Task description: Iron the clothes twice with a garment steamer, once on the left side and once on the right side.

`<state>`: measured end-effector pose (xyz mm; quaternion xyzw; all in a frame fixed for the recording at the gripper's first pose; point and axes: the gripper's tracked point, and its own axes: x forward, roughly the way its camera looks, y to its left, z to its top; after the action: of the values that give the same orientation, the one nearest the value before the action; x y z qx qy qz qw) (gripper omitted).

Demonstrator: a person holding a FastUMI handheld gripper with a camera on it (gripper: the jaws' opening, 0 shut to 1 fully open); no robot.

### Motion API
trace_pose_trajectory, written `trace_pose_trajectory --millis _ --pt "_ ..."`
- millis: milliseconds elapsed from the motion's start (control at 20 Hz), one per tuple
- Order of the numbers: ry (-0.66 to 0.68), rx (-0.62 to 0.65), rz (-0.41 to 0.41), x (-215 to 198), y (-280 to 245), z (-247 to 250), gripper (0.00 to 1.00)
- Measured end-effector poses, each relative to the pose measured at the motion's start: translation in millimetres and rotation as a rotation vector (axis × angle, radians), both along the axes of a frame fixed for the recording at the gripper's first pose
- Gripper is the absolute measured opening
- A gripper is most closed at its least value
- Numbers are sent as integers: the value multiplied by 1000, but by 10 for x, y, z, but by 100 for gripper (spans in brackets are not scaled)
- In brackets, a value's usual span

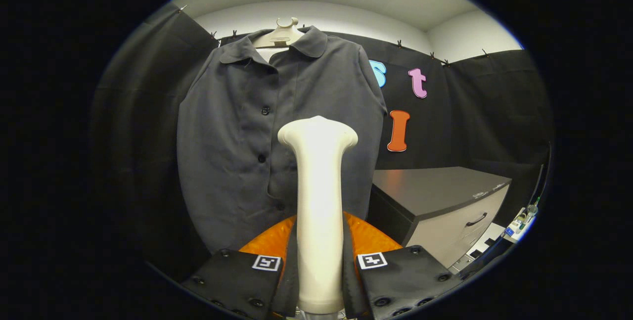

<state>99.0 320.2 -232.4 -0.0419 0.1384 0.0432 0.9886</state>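
Observation:
A dark grey button-up shirt (237, 132) hangs on a pale hanger (281, 35) against the booth's black wall. A cream garment steamer (319, 196) stands upright between my fingers, its handle pressed from both sides and its flared head (317, 132) pointing at the shirt. My gripper (319, 270) is shut on the handle. The head sits over the shirt's right half, just right of the button row, around belly height. Whether the head touches the cloth I cannot tell.
A grey cabinet (445, 196) with a pale drawer front and a dark handle stands to the right of the shirt. Small items lie on the floor beyond it (519, 221). Black cloth walls close in left, back and right.

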Motion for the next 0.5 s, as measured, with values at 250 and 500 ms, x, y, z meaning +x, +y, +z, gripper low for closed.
trace_pose_trajectory --millis 250,500 --pt "58 8 -3 -133 -14 -273 43" --pt "126 6 1 -289 -21 -577 43"
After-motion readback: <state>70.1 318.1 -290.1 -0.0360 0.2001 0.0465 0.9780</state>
